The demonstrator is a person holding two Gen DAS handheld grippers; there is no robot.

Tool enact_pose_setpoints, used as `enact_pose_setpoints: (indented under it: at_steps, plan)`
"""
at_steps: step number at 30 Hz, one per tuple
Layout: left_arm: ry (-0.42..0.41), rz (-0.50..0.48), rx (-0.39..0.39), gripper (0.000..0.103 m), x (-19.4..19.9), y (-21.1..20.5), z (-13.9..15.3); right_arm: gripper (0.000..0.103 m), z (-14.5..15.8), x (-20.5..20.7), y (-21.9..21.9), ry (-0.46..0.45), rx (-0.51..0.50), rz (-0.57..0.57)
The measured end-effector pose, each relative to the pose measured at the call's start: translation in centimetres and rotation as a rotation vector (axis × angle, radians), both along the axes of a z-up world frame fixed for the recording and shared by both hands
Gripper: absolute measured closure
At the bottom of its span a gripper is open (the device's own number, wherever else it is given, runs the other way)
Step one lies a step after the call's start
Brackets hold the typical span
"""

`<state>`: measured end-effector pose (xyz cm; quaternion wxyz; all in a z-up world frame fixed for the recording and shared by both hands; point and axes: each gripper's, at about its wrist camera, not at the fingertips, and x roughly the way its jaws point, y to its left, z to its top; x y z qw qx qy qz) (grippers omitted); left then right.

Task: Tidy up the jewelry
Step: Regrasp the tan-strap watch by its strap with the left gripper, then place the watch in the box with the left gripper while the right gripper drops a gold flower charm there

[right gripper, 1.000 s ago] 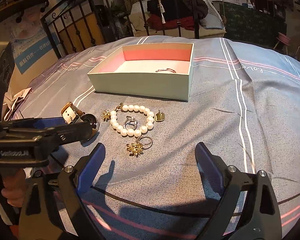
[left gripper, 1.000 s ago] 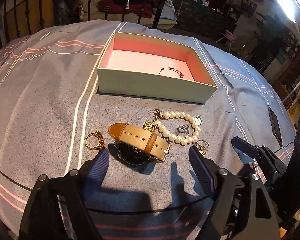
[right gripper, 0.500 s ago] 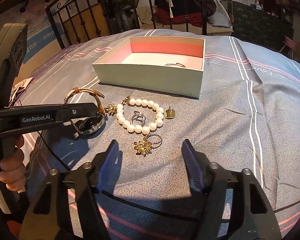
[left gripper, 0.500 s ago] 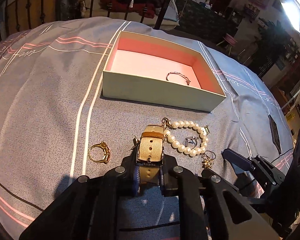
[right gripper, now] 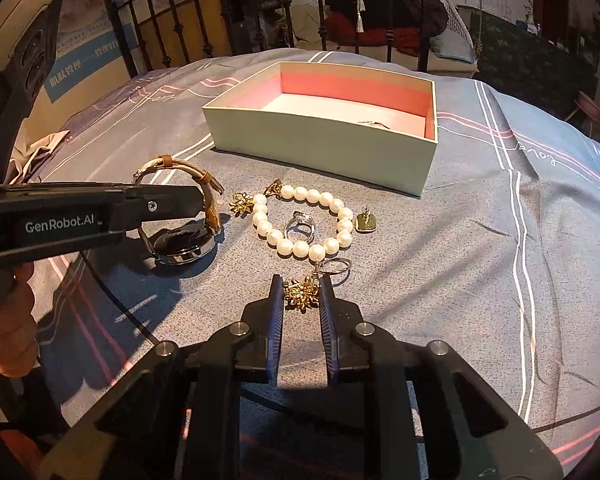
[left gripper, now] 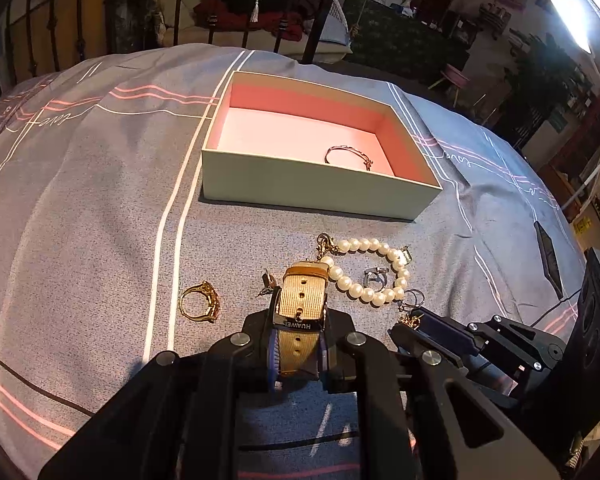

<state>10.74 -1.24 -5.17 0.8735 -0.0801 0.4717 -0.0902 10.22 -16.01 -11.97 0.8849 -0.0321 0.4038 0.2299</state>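
Observation:
My left gripper is shut on the tan strap of a watch; the right wrist view shows the watch tipped on edge, its face still on the blanket. My right gripper is shut on a gold flower ring lying on the blanket. A pearl bracelet with a silver ring inside it lies between the watch and the box. A gold ring lies left of the watch. The open pale green box with a pink inside holds a thin bracelet.
Another silver ring touches the flower ring. A gold heart charm lies right of the pearls. A black phone lies at the right of the striped grey blanket. An iron bed rail stands behind.
My left gripper closed on the watch strap and tipped the watch up. My right gripper moved forward and closed from wide open onto the gold flower ring.

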Motion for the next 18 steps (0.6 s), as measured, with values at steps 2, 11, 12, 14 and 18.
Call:
enact_pose_setpoints:
  at_steps: [2, 11, 12, 14, 18]
  plan:
    - [-0.010, -0.003, 0.005, 0.089, 0.0, 0.0, 0.3, 0.084, 0.4, -0.1, -0.1, -0.010, 0.008, 0.005]
    - [-0.060, -0.004, 0.016, 0.089, 1.9, 0.1, 2.5, 0.084, 4.1, 2.1, 0.0, -0.095, 0.043, -0.004]
    - [-0.074, -0.003, 0.018, 0.089, 2.2, 0.1, 2.9, 0.084, 4.6, 2.6, 0.0, -0.106, 0.050, -0.005]
    - [-0.105, -0.009, 0.028, 0.089, 2.9, 0.0, 3.9, 0.084, 5.6, 3.7, 0.1, -0.129, 0.056, -0.011]
    - [-0.145, -0.010, 0.042, 0.089, 4.9, -0.3, 5.5, 0.084, 6.9, 6.1, 0.3, -0.150, 0.072, -0.026]
